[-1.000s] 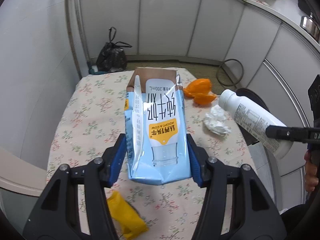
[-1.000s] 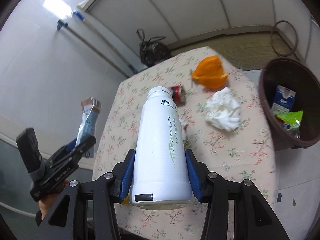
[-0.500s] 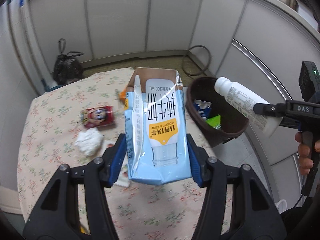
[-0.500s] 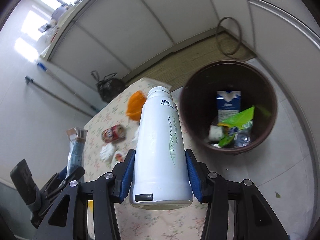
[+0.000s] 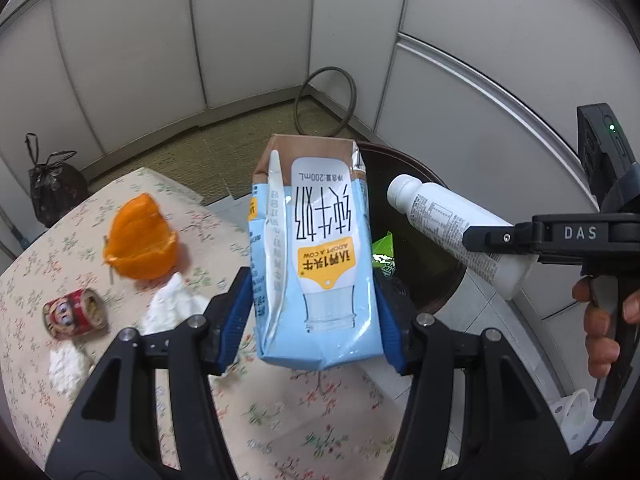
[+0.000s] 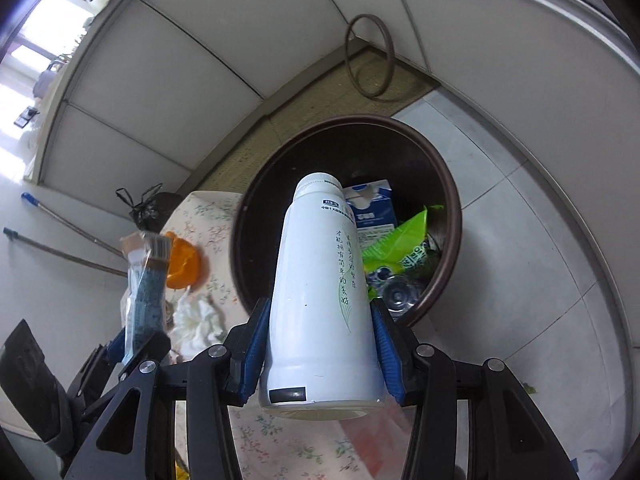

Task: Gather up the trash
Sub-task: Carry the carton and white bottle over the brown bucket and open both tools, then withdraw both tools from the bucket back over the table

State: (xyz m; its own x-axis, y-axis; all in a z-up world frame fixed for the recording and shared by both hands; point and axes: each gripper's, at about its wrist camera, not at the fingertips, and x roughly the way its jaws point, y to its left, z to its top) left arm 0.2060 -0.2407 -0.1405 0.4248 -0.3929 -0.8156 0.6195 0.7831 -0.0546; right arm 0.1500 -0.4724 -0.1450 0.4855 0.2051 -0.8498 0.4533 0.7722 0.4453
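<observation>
Got both hands full right now. My left gripper (image 5: 314, 308) is clamped on a blue milk carton (image 5: 314, 256), pads squeezing its two sides down near the base, torn top pointing away from me. My right gripper (image 6: 320, 344) is clenched around a white bottle (image 6: 322, 292) the same way, low on the body with the cap end out front.

Holding them by the bottom like that makes sense to me: the long end hangs forward over the bin (image 6: 450, 216), so letting go should drop each one straight in. The bottle already sits right over the opening, dead ahead and below my right gripper. The carton is nearer the rim, with the bin just beyond it and a bit to the right.

Still on the table (image 5: 280, 420), left of my left gripper: orange peel (image 5: 140, 240), a red can (image 5: 76, 314) and crumpled tissue (image 5: 172, 308).

Stuff I can't really make out: the carton blocks most of the bin from the left camera, and the bottle hides the middle of it from the right one. There's a blue carton and a green wrapper in there, and the rest is a murky jumble.
</observation>
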